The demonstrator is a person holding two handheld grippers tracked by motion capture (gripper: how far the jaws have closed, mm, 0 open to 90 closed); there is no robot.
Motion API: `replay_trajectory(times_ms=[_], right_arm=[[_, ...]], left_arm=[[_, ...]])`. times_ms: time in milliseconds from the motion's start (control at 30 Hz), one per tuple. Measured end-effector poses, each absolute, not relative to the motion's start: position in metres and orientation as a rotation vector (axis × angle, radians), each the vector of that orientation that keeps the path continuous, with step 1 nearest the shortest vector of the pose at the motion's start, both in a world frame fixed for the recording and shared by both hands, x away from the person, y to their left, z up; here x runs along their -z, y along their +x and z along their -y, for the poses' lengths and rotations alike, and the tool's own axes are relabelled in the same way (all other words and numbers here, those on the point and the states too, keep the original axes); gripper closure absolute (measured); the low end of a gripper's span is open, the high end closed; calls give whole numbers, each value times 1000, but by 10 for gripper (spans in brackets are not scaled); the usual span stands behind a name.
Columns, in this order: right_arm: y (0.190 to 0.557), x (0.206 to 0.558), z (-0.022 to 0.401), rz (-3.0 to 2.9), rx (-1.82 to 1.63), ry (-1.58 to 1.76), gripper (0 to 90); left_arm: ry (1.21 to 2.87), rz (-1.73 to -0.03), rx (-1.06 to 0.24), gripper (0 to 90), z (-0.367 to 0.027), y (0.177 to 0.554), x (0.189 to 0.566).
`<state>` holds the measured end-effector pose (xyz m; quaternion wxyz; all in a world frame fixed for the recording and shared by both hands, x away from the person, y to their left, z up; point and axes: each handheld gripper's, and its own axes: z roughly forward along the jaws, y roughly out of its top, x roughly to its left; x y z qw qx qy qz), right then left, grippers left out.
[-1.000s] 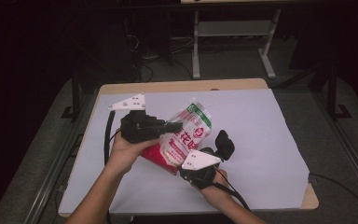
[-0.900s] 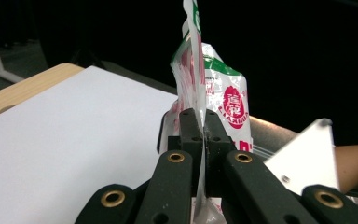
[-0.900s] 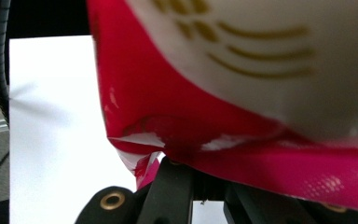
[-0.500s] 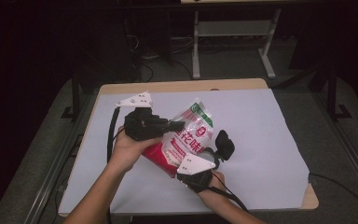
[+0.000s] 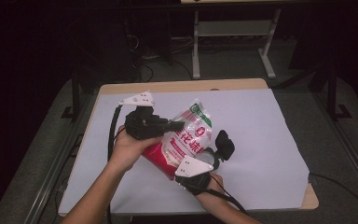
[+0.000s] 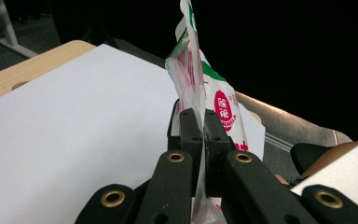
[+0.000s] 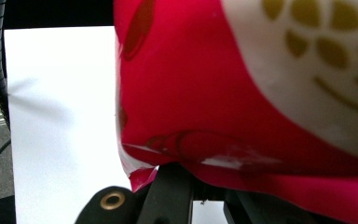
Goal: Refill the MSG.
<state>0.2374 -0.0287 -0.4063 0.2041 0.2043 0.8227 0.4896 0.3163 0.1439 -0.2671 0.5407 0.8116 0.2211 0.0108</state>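
Note:
A plastic bag [image 5: 193, 135], red at the bottom, white with red print in the middle and green at the top, hangs tilted above the white sheet between both grippers. My left gripper [image 5: 179, 125] comes in from the left and is shut on the bag's thin side edge. In the left gripper view the film [image 6: 219, 100] runs up from between the closed jaws of that gripper [image 6: 199, 122]. My right gripper [image 5: 182, 169] is shut on the red bottom end. In the right gripper view the bag [image 7: 223, 93] bulges right above this gripper [image 7: 191, 184].
A white sheet [image 5: 261, 130] covers most of the wooden table [image 5: 182, 86]. Black cables trail from both grippers toward the near edge. A metal stand [image 5: 233, 32] is on the dark floor beyond the table. A rail [image 5: 51, 172] runs along the left side.
My right gripper has shifted slightly to the left with the bag's red end. The left gripper and the bag's top have stayed where they were.

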Motion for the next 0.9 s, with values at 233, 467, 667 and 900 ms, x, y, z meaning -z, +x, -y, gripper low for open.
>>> replay_trajectory(times_ms=[233, 467, 667, 900], right_arm=[[238, 406, 30, -2309, -1362, 567, 900], [241, 404, 33, -2297, -1371, 566, 899], [245, 406, 34, -2345, -1463, 540, 900], [249, 407, 32, -2365, -1514, 566, 900]], left_arm=[[1923, -510, -31, 900, -146, 312, 267], [1900, -499, -35, 900, -146, 307, 264], [1922, -493, -42, 900, -145, 305, 263], [1953, -504, -39, 900, -143, 307, 259]])
